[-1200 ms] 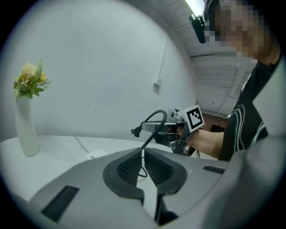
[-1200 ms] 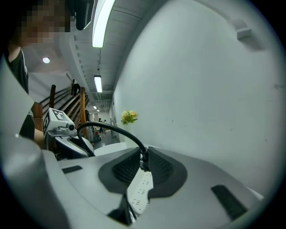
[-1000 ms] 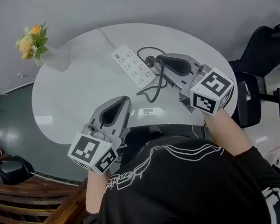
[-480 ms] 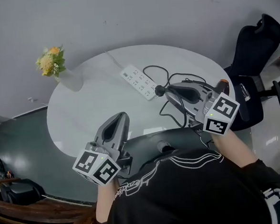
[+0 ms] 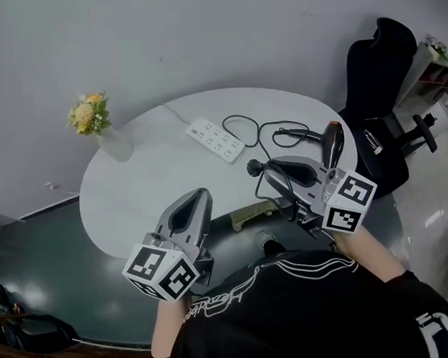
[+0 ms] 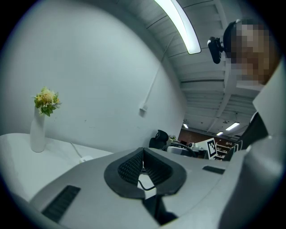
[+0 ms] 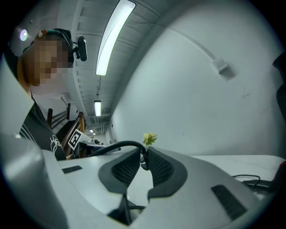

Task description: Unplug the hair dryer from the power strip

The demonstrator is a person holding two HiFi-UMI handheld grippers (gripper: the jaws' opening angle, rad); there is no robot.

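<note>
No legible words or numbers, left cube (image 5: 162, 272) and right cube (image 5: 350, 204) bear square black-and-white markers, patterns only, white script-like print on shirt (image 5: 310, 321) too small to read

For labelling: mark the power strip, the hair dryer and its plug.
power strip (image 5: 216, 140), head view, middle of its white top face.
hair dryer (image 5: 332, 148), head view, on its black barrel.
plug (image 5: 252, 167), head view, black head at the cord's end.

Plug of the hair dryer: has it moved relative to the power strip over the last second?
Yes. The plug, held in the right gripper, has come away from the power strip and now sits clear of it, lower in the head view.
</note>
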